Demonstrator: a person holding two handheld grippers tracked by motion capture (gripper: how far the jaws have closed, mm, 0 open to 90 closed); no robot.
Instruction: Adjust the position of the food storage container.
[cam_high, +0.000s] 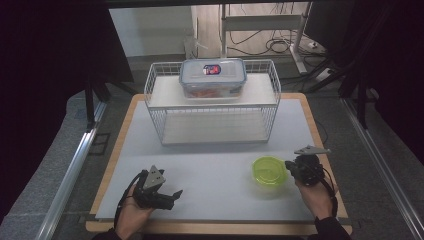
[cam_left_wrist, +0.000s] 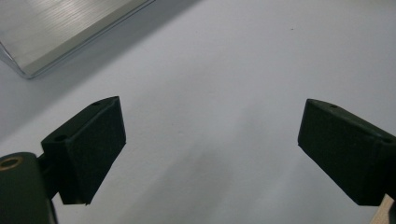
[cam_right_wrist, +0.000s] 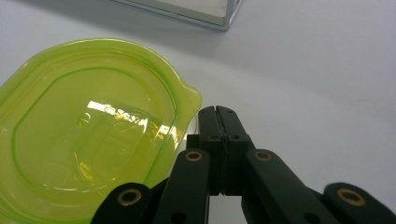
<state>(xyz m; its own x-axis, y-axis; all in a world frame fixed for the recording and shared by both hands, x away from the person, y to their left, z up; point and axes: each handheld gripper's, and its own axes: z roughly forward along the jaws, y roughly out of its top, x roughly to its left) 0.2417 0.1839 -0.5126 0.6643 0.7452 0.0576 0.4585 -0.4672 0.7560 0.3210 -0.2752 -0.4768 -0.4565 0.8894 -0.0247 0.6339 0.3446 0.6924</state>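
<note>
Green container (cam_high: 269, 171): a round, translucent lime-green tub with its lid on, standing on the grey table mat (cam_high: 215, 165) toward the near right; in the right gripper view (cam_right_wrist: 88, 126) its lid shows a small tab at the rim that points toward the jaws
Right gripper (cam_high: 294, 168): held just beside the container's right edge; its jaws are pressed together with nothing between them (cam_right_wrist: 219, 112); the tips sit next to the lid tab, close to it, though I cannot tell whether they touch it
Container against the fingers: the tub lies to the side of the closed tips, not between them; the tab is the nearest part
Left gripper (cam_high: 172, 195): resting low over the mat at the near left, well apart from the container; its jaws stand wide apart with only bare mat between them (cam_left_wrist: 210, 140)
Step in hand: as I judge it, the approach to the green container, with no grasp made yet
Next move: it seems to call for parting the right jaws and bringing them around the tab or rim before closing; the left gripper may have to steady the tub, which looks light and apt to slide
Wire rack (cam_high: 212, 102): a white two-level shelf at the far middle of the mat, well apart from both grippers
Clear box (cam_high: 212, 77): a lidded, blue-clipped box with something orange inside, on the rack's upper level
</note>
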